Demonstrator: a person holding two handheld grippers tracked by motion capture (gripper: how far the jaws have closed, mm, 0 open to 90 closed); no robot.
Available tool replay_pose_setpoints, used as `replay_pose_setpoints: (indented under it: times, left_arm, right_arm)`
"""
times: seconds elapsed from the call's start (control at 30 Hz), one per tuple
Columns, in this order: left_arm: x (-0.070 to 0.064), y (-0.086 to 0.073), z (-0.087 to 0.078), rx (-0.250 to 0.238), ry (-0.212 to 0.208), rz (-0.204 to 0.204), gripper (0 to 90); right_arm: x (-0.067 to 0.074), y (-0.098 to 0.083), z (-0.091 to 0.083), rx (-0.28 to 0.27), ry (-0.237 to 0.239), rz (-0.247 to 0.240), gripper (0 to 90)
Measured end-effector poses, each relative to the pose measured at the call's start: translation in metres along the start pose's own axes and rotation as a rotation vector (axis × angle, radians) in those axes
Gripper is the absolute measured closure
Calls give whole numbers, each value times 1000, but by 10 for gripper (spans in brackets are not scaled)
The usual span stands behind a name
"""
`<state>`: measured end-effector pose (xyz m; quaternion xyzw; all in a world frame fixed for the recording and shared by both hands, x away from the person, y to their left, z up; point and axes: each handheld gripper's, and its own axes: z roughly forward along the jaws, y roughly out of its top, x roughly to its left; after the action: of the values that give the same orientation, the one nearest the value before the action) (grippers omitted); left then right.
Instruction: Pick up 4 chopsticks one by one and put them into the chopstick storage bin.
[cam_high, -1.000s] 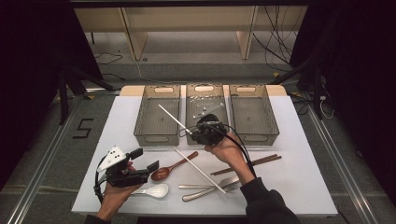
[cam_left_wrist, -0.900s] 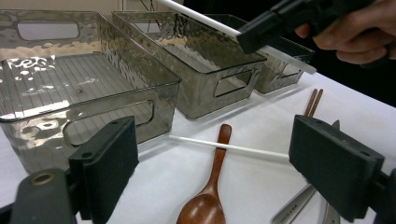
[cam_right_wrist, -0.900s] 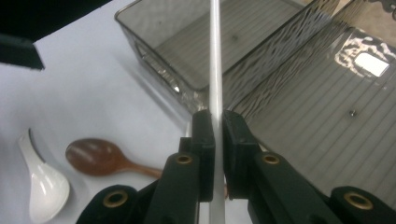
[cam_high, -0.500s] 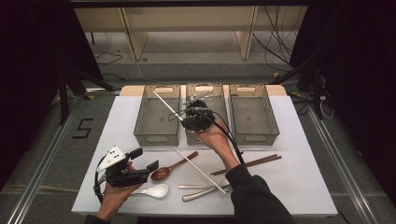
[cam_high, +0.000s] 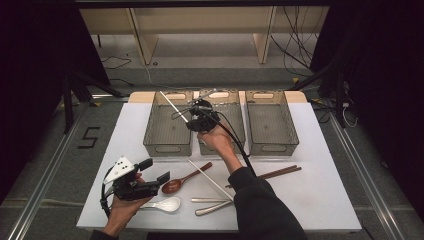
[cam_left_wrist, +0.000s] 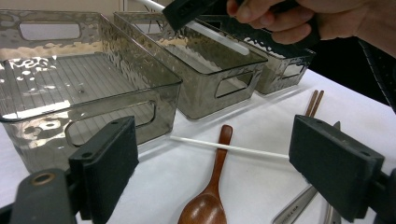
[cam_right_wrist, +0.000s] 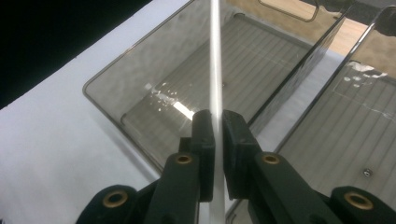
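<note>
My right gripper (cam_high: 196, 118) sat just above the middle of the high view, its jaws clamped tight on a white chopstick (cam_high: 173, 106). In the right gripper view that chopstick (cam_right_wrist: 215, 60) ran straight up between the two black pads (cam_right_wrist: 204, 135) toward the top of the frame. It hung over the left bin (cam_high: 168, 123), slanting up and left from the gripper, its far tip above that bin's back corner. The gripper itself hovered over the edge of the middle bin (cam_high: 227, 102), with the right bin (cam_high: 271, 120) beside that one; all three stood in a row across the upper part of the counter (cam_high: 325, 195).

My left gripper (cam_high: 150, 184) rested low at the lower left of the high view, jaws wide apart and holding nothing. Between its pads (cam_left_wrist: 105, 161) in the left gripper view lay a second white chopstick (cam_left_wrist: 229, 147) crossing a wooden spoon (cam_left_wrist: 210, 196). To the right of it in the high view lay a white spoon (cam_high: 167, 204), two metal utensils (cam_high: 212, 205) and a brown chopstick pair (cam_high: 280, 172), all flat on the counter below the bins.
</note>
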<state>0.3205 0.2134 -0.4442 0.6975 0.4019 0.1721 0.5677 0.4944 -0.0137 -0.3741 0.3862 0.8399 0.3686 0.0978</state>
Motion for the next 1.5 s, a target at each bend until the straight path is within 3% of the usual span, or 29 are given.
replay_pose_setpoints:
  times: [0.27,0.63,1.5]
  left_arm:
    - [0,0,-1,-4,-2,0,149]
    - [0,0,0,-9,-3,-9,149]
    - [1,1,-1,-11,-6,-6,149]
  right_arm:
    - [-1,14,16,-3,-17,51,848]
    - [8,27,34,4,-30,74,847]
    - [12,28,60,38,-53,132,847]
